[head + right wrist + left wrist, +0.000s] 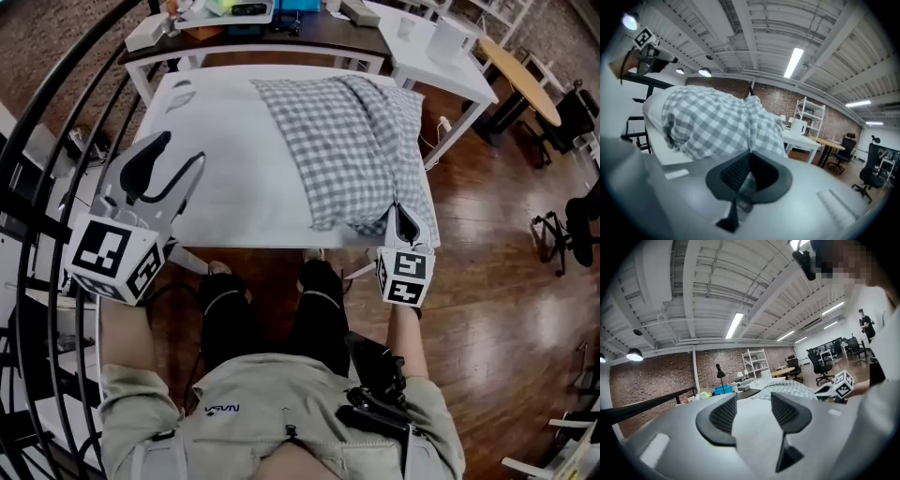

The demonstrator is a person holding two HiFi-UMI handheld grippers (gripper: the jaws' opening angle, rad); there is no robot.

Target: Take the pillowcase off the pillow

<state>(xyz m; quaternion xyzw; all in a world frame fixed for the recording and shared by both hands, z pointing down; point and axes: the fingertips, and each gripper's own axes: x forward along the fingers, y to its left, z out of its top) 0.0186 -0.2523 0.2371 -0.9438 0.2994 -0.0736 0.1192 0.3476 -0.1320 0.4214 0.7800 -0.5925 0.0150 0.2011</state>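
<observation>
The pillowcase, grey-and-white check, lies over the right half of a white table, bulging with the pillow inside it. Its near edge reaches the table's near right corner.

The right gripper is at that corner with its jaws together, clamped on a fold of the case. In the right gripper view the gripper has a strip of check cloth pinched between its dark pads, and the rest of the case rises just beyond them (a big rumpled mound, hiding most of the table).

The left gripper is held high over the table's bare left half, well apart from the case. Its jaws stand apart with nothing between them. In the left gripper view the gripper points level across the room, with the case low and far off beyond its tips and the right gripper's marker cube at the right.

The person's legs stand at the table's near edge, on a wood floor. A dark railing curves along the left, and a cluttered desk stands behind the table
</observation>
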